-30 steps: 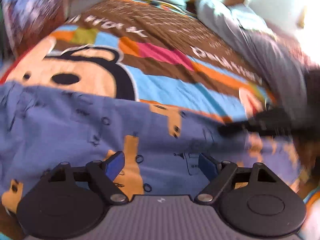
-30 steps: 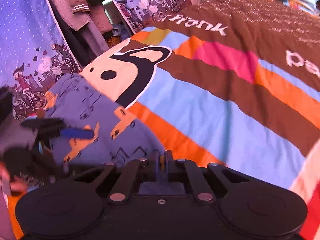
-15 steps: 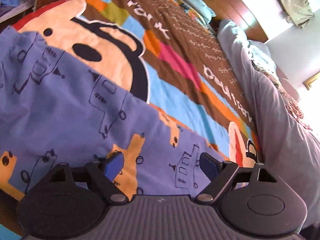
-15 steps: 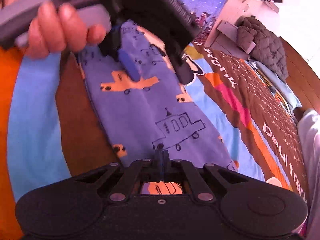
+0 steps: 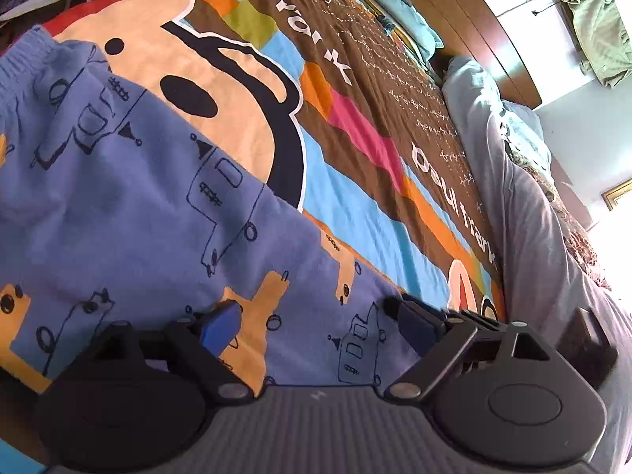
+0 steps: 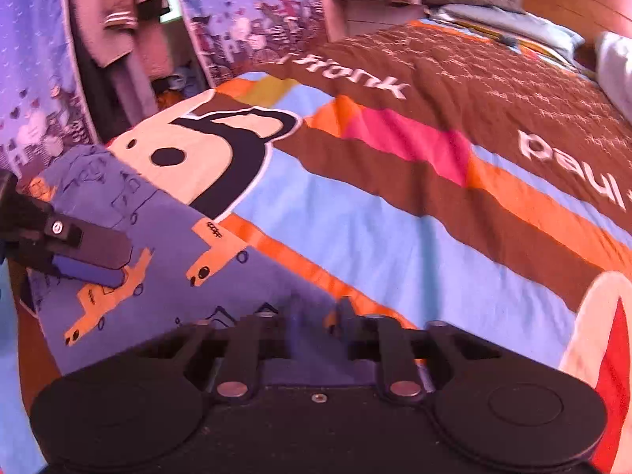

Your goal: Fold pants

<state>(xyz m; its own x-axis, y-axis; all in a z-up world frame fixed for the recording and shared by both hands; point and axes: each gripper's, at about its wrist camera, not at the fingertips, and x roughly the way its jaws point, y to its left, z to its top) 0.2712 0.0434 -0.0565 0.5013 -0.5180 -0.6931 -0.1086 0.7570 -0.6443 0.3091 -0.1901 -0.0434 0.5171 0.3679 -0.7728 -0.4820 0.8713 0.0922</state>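
The blue pants [image 5: 130, 213] with orange car prints lie flat on the colourful bedspread [image 5: 355, 91]. They also show in the right wrist view [image 6: 158, 260]. My left gripper [image 5: 316, 322] is open, low over the pants, blue pads apart. It shows at the left of the right wrist view [image 6: 91, 260]. My right gripper [image 6: 316, 316] sits at the pants' near edge. Its fingers stand slightly apart with blurred blue cloth between them.
A grey blanket [image 5: 553, 237] lies along the right side of the bed. Pillows and a wooden headboard [image 5: 474, 19] are at the far end. Hanging clothes [image 6: 118, 19] and a patterned curtain [image 6: 31, 79] stand beyond the bed's left edge.
The right gripper has swung back low at the pants' edge and its fingers have parted a little. The left gripper stayed open and dropped closer to the pants.
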